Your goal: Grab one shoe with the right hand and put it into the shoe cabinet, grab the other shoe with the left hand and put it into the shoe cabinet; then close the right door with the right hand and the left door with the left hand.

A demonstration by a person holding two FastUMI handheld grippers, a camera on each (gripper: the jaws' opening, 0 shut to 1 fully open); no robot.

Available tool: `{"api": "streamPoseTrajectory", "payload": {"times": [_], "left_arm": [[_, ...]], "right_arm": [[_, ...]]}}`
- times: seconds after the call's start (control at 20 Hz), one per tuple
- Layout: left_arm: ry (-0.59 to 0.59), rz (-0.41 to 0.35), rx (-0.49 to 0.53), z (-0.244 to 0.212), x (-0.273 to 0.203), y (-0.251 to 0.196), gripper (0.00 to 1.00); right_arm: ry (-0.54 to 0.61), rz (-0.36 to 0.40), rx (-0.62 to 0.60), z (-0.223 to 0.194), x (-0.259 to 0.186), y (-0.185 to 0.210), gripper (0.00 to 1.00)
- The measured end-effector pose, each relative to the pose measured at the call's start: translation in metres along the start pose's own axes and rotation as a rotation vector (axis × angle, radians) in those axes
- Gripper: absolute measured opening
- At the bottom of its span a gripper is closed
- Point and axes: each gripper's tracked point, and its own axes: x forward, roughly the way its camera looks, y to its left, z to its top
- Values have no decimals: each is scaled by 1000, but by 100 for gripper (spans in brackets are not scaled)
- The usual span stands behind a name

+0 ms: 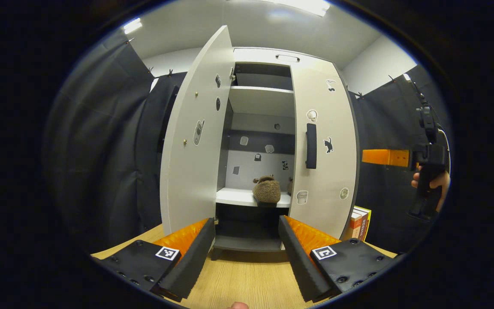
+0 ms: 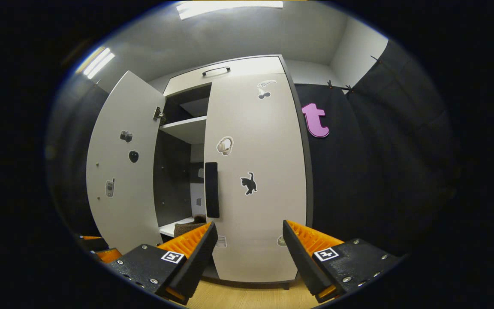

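Shoe [image 1: 266, 189] on shoe cabinet [image 1: 247, 197] shelf, left door [image 1: 195, 137] open, right door [image 1: 322, 146] shut

L tool [image 1: 247, 253]: fingers spread wide, nothing between, held level, low over table near its front edge. R tool [image 2: 250, 257]: fingers spread wide, empty, level. R tool also seen far right in left gripper view, hand [image 1: 433, 182] wrapped round grip.

White shoe cabinet [image 1: 324, 141] with black handle [image 1: 311, 146] and small grey and black stickers on both doors. Dark inner walls, pale shelves. Brown fuzzy shoe [image 1: 266, 189] on the middle shelf. Light wood-grain table [image 1: 242, 279] near. Orange and yellow books [image 1: 360, 223] at right.
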Motion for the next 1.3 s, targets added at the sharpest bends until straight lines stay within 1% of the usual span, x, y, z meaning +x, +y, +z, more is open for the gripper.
{"api": "streamPoseTrajectory", "payload": {"times": [0.1, 0.15, 0.3, 0.4, 0.45, 0.5, 0.55, 0.6, 0.65, 0.7, 0.75, 0.8, 0.9, 0.95, 1.0, 1.1, 1.2, 1.25, 1.3], "left_arm": [[-7, -2, -42, 6, -1, -2, 94], [-16, 7, -68, 12, -3, 2, 96], [-66, 68, -109, 34, -8, 34, 96], [-91, 129, -102, 51, -10, 65, 96], [-97, 177, -87, 58, -12, 85, 99], [-103, 222, -74, 66, -12, 106, 97], [-111, 263, -64, 75, -12, 125, 100], [-121, 294, -58, 84, -9, 144, 93], [-130, 327, -49, 94, -5, 163, 96], [-132, 348, -38, 101, 1, 178, 93], [-129, 371, -24, 106, 8, 191, 96], [-124, 398, -14, 109, 15, 206, 96], [-133, 404, -19, 120, 34, 222, 96], [-142, 397, -27, 125, 43, 224, 97], [-154, 384, -29, 130, 51, 224, 99], [-160, 376, -8, 135, 64, 225, 99], [-181, 378, 30, 140, 62, 226, 99], [-178, 374, 42, 140, 60, 225, 96], [-178, 367, 42, 140, 61, 225, 99]], "right_arm": [[13, -16, -3, -12, -13, -6, 94], [15, -25, -9, -18, -19, -10, 94], [20, -58, -16, -42, -38, -23, 94], [20, -74, -7, -53, -45, -29, 94], [31, -84, -7, -60, -46, -33, 94], [45, -95, -8, -66, -47, -37, 94], [54, -104, -3, -69, -48, -40, 94], [60, -104, 8, -72, -49, -40, 94], [66, -103, 21, -74, -50, -40, 94], [73, -103, 32, -77, -48, -40, 94], [82, -101, 41, -80, -48, -40, 94], [84, -101, 49, -80, -47, -40, 94], [100, -100, 69, -82, -45, -41, 94], [103, -105, 74, -82, -46, -43, 94], [102, -111, 74, -82, -45, -46, 94], [105, -124, 73, -83, -46, -50, 94], [108, -135, 69, -84, -48, -53, 94], [110, -139, 67, -84, -50, -54, 94], [113, -143, 65, -85, -50, -55, 94]]}}
